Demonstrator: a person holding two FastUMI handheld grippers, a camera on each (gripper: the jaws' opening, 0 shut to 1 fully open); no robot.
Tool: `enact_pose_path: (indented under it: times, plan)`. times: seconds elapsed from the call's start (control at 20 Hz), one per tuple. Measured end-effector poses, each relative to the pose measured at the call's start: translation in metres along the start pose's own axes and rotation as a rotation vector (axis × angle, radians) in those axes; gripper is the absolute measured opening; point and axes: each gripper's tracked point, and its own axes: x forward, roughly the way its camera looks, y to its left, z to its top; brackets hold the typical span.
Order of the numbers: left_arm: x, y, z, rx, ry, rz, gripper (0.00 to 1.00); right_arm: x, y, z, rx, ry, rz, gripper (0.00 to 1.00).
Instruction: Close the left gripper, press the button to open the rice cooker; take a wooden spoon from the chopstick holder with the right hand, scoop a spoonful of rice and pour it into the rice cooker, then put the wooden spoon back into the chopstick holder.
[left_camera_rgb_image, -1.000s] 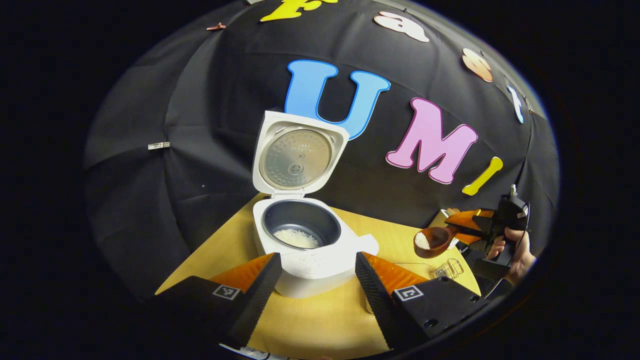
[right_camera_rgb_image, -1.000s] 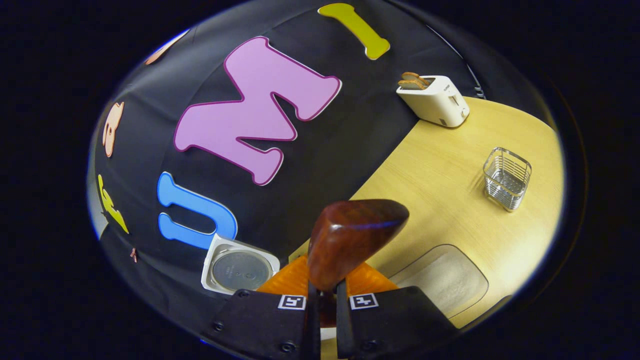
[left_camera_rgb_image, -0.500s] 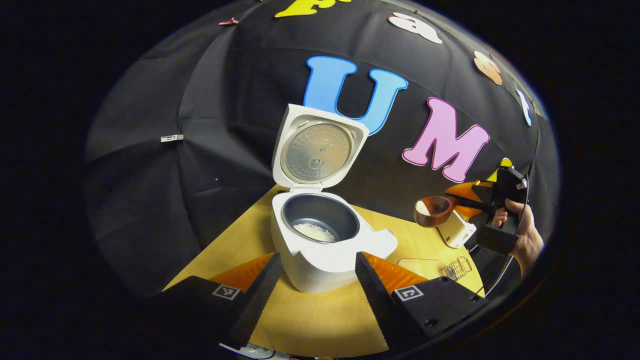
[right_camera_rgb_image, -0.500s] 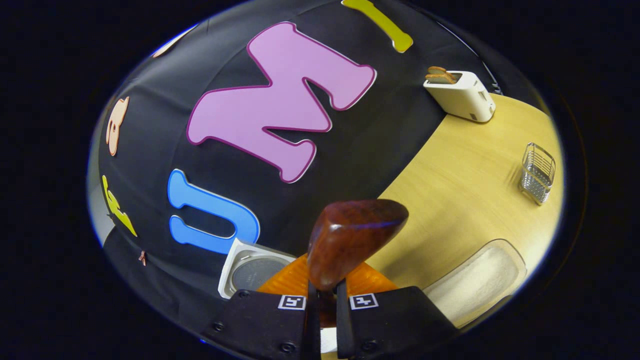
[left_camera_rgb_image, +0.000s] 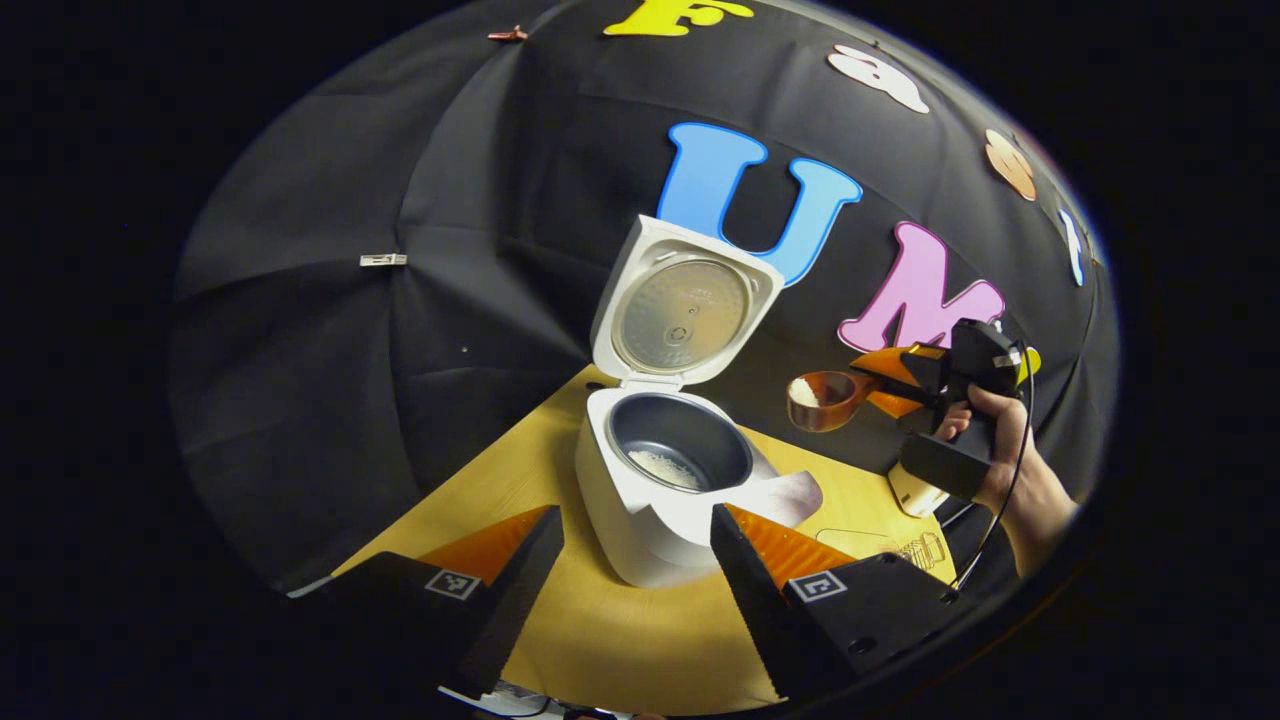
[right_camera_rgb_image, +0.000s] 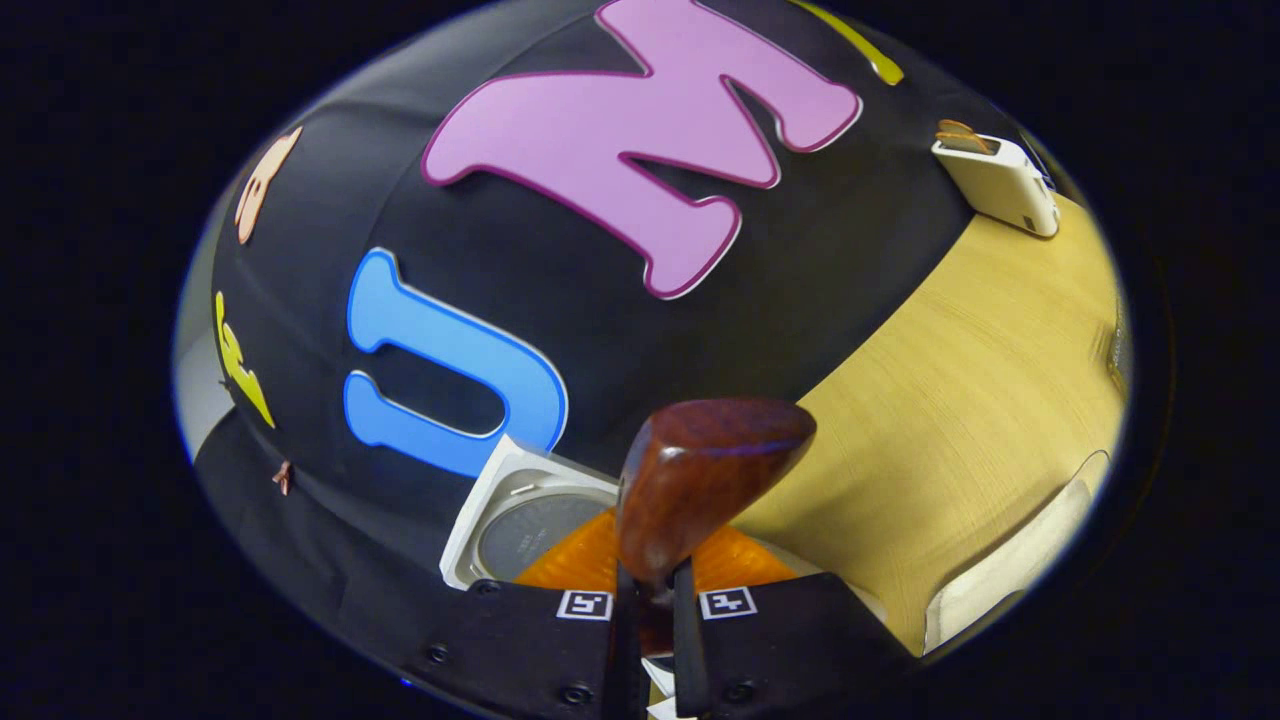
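The right tool (left_camera_rgb_image: 872, 378) is pinching the handle of the dark brown wooden spoon (left_camera_rgb_image: 822, 399), which is carrying a small heap of white rice in the air beside the open white rice cooker (left_camera_rgb_image: 668, 480); a tilt or jolt short of the dark inner pot risks spilling grains onto the pale wooden table (left_camera_rgb_image: 620, 640). The left tool (left_camera_rgb_image: 636, 560) is hanging spread near the table's front edge, and black cloth is backing the far edge.
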Motion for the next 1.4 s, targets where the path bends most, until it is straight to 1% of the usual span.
enact_pose_path:
  times: [0.15,0.3,0.45,0.5,0.55,0.8,0.85,0.9,1.05,1.15,1.4]
  plan:
    - [0.0,0.016,-0.001,-0.011,-0.003,0.021,0.96,0.025,-0.003,-0.028,-0.103,0.021,-0.027,0.17]
    - [-0.002,0.032,-0.007,-0.039,-0.001,0.05,0.96,0.038,-0.001,-0.057,-0.271,0.051,-0.021,0.17]
    - [-0.005,0.044,-0.014,-0.075,0.009,0.068,0.96,0.044,0.013,-0.076,-0.422,0.049,0.016,0.17]
    - [-0.004,0.047,-0.016,-0.08,0.01,0.073,0.92,0.047,0.016,-0.08,-0.469,0.046,0.024,0.17]
    - [-0.005,0.05,-0.017,-0.082,0.01,0.077,0.96,0.048,0.018,-0.085,-0.521,0.046,0.032,0.16]
    - [-0.001,0.056,-0.02,-0.07,0.005,0.091,0.96,0.053,0.03,-0.102,-0.766,0.03,0.074,0.17]
    - [0.0,0.055,-0.019,-0.074,0.002,0.086,0.92,0.052,0.033,-0.107,-0.802,0.028,0.087,0.17]
    - [0.0,0.055,-0.018,-0.075,-0.002,0.083,0.96,0.052,0.036,-0.111,-0.838,0.029,0.097,0.17]
    - [0.0,0.057,-0.018,-0.076,-0.01,0.082,0.96,0.052,0.045,-0.122,-0.977,0.018,0.132,0.17]
    - [-0.002,0.062,-0.017,-0.08,-0.014,0.089,0.96,0.052,0.052,-0.13,-1.048,0.008,0.151,0.17]
    - [-0.008,0.068,-0.01,-0.104,-0.041,0.096,0.96,0.046,0.062,-0.139,-1.182,-0.012,0.182,0.17]
